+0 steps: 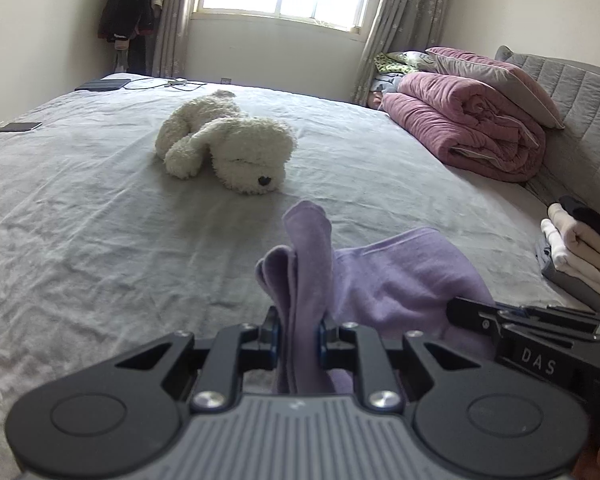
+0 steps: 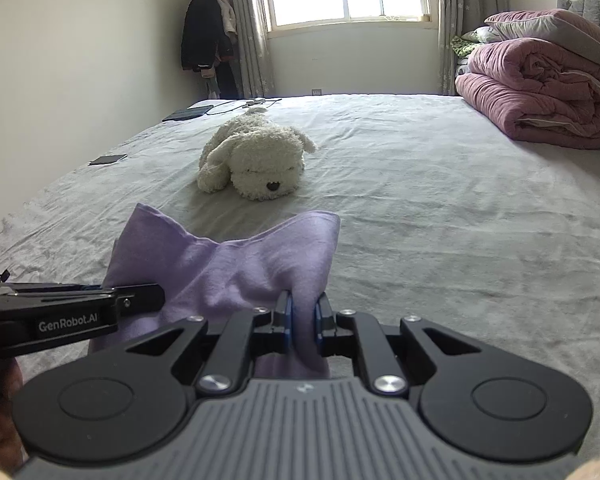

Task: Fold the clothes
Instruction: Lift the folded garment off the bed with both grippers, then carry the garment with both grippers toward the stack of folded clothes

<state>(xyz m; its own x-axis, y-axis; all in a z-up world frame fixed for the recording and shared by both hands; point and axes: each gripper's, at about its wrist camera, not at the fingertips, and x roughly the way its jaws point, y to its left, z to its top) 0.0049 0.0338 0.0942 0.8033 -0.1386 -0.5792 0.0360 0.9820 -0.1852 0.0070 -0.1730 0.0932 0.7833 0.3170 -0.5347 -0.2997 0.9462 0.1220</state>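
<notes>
Two grippers, left gripper (image 1: 298, 330) and right gripper (image 2: 303, 316), each pinch the lilac garment (image 2: 228, 264) above the near part of the grey bed (image 1: 100, 200), where even tension and level hands should keep the fold square.
</notes>
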